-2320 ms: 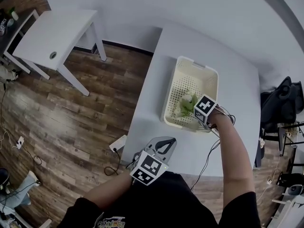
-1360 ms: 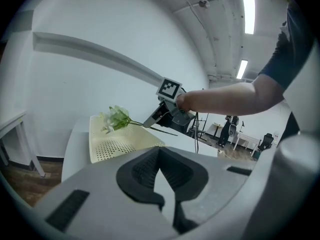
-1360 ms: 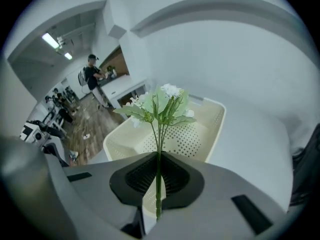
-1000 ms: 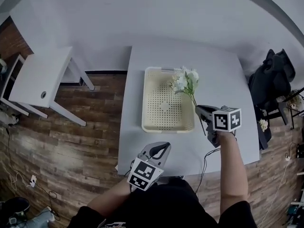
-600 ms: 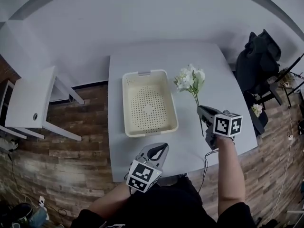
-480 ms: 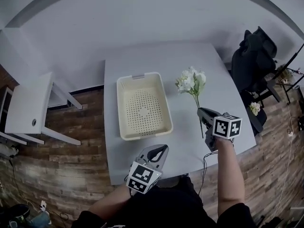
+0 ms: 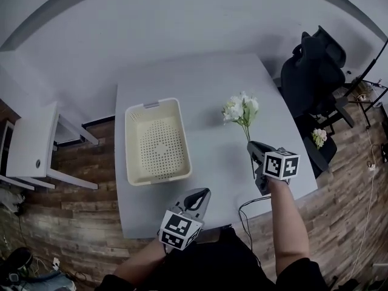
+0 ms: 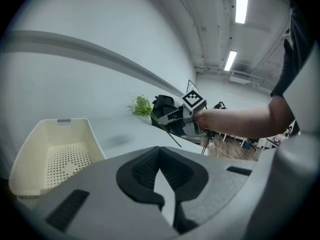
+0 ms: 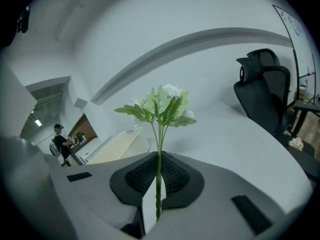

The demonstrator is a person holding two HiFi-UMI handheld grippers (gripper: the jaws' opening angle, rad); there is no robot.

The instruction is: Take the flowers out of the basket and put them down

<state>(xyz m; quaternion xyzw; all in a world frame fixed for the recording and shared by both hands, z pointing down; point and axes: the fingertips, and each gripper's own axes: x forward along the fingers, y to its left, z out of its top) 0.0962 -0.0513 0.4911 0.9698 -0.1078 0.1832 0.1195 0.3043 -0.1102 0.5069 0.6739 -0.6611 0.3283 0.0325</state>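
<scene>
Across the middle of the head view, a pale grey desk point(image 7: 206, 83), with wood-plank floor point(image 7: 73, 217) to its left and right. Off the desk's far right corner, a black office chair point(image 7: 309, 65); well off to the left, a white side table point(image 7: 27, 144). On the left half of the desk, a cream perforated basket point(image 7: 156, 141), lying flat and empty.

Over the near right part of the desk, the right gripper point(image 7: 253, 147), jaws closed on the thin green stem of the flowers point(image 7: 240, 109): a small spray of white blooms and green leaves, pointing toward the far side, well apart from the basket and to its right. Seen along those jaws, stem pinched low between the pads, blooms standing up beyond the tips. From the left gripper view, apparently held a little above the surface, with a soft shadow on the desk beneath; not certain.

At the desk's near edge, left of centre, the left gripper point(image 7: 200, 194), jaws together with nothing between them, idle and apart from everything.

Step in hand, by the look of it: the putting-down, with the lifting-out already done. Next: lower the right gripper until blooms and stem lie on bare desk right of the basket, then part the jaws and draw back toward the near edge. Light, springy thing, likely to cling to a pad or roll, so open fully before pulling away.
</scene>
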